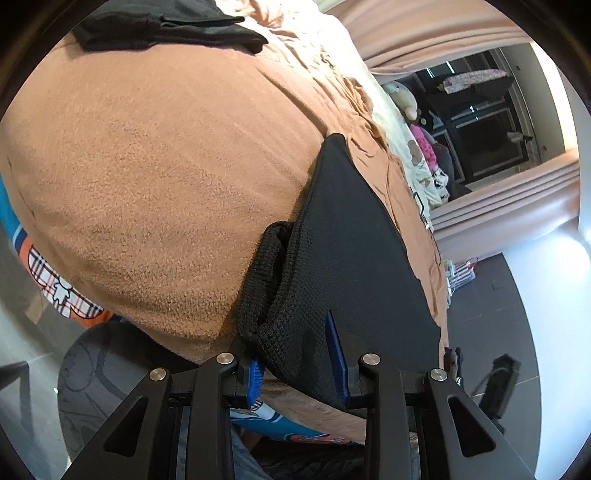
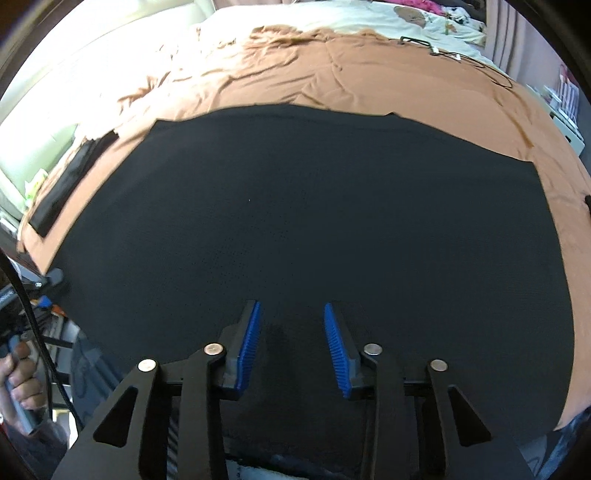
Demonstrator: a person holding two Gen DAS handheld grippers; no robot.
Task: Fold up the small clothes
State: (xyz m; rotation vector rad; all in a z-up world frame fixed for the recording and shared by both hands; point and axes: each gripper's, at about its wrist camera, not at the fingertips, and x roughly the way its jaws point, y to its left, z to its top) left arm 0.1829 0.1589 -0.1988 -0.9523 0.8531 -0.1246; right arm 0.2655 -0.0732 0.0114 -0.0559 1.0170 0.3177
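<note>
A black knit garment point(image 2: 295, 206) lies spread flat on the brown blanket point(image 2: 369, 74) of a bed. My right gripper point(image 2: 291, 304) hovers low over its near edge, open, the blue pads point(image 2: 251, 343) wide apart with nothing clamped between them. In the left wrist view the same black garment point(image 1: 351, 240) runs up to the right, and its thick ribbed hem point(image 1: 258, 280) is bunched at the near corner. My left gripper point(image 1: 295, 339) stands open around that corner. The cloth lies between its fingers and covers most of the left pad.
Folded black clothes point(image 1: 166, 26) rest at the far end of the blanket point(image 1: 147, 166); they show as a dark strip point(image 2: 70, 181) at the left in the right wrist view. A cable point(image 2: 443, 51) crosses the cream sheet. A hand point(image 2: 18, 380) shows lower left. Plush toys point(image 1: 402, 99) sit by the window.
</note>
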